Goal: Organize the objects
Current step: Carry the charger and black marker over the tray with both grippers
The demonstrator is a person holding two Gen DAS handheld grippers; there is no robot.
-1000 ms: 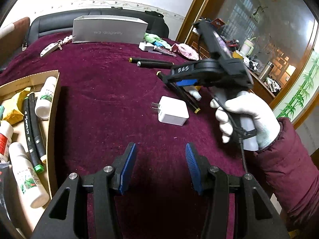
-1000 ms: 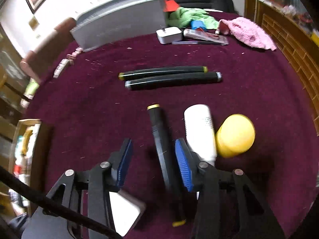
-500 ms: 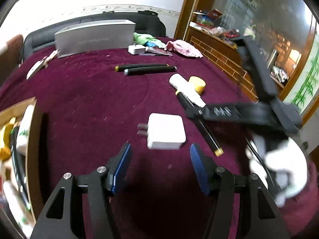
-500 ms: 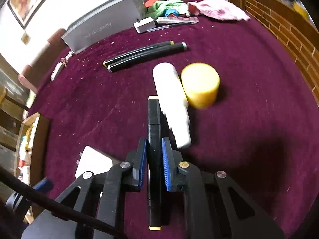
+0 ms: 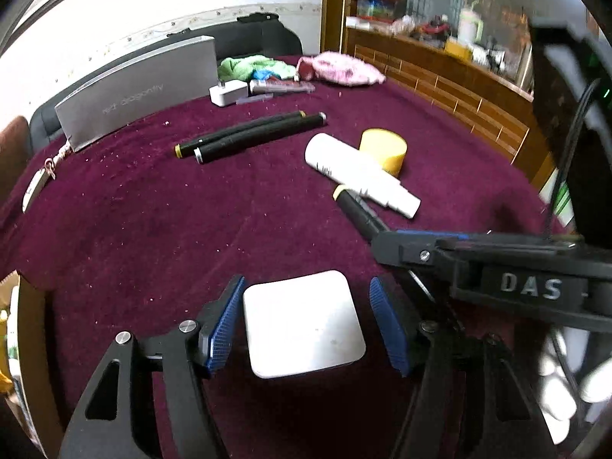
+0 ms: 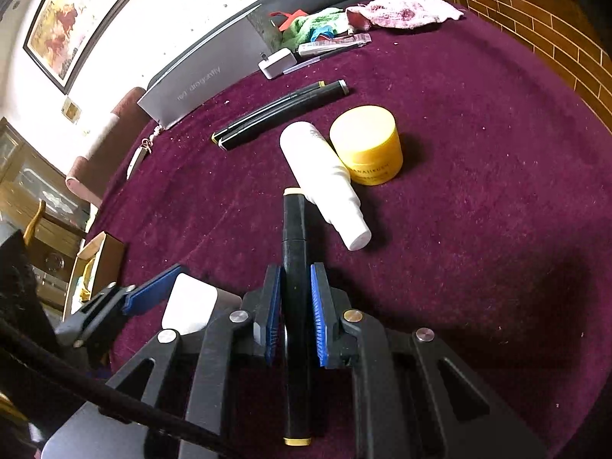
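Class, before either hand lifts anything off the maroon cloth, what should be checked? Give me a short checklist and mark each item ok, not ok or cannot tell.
1. Right tool clamped on the black marker: ok.
2. Marker clear of the white bottle: cannot tell, they look close.
3. White charger sits between the left tool's pads: ok.
4. Left pads pressing the charger: not ok, jaws opening, gaps show.
5. Cardboard box has room: cannot tell.

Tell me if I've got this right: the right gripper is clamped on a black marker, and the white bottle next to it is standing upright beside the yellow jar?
Not quite. The white bottle lies on its side beside the yellow jar, as the right wrist view shows. The right gripper is indeed clamped on the black marker.
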